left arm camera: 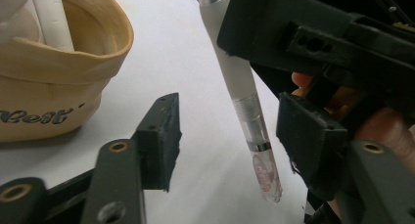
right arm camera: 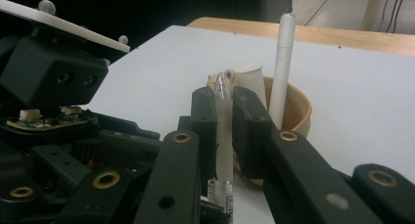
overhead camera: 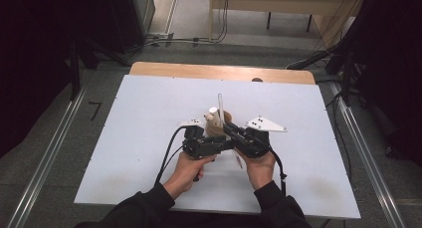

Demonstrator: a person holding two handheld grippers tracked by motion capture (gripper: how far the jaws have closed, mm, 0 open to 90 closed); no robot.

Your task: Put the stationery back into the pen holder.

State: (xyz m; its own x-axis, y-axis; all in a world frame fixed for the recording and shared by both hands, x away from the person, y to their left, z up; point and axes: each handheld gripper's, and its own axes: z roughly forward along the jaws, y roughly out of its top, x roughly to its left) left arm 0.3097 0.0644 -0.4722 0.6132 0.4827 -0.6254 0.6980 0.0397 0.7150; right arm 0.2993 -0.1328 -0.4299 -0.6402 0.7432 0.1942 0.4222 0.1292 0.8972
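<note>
A frosted white pen with a clear tip is clamped between the jaws of my right gripper, lying lengthwise along them. My left gripper is open, its jaws on either side of the pen's lower barrel with a gap on each side. A tan soft holder stands just beyond, with a tall white pen and a white cylinder in it. In the high view both grippers, left and right, meet right in front of the holder.
A white sheet covers the table, with its wooden edge at the far side. Dark stands and cables surround the table on the floor. The person's hands hold the grippers close together at the table's middle.
</note>
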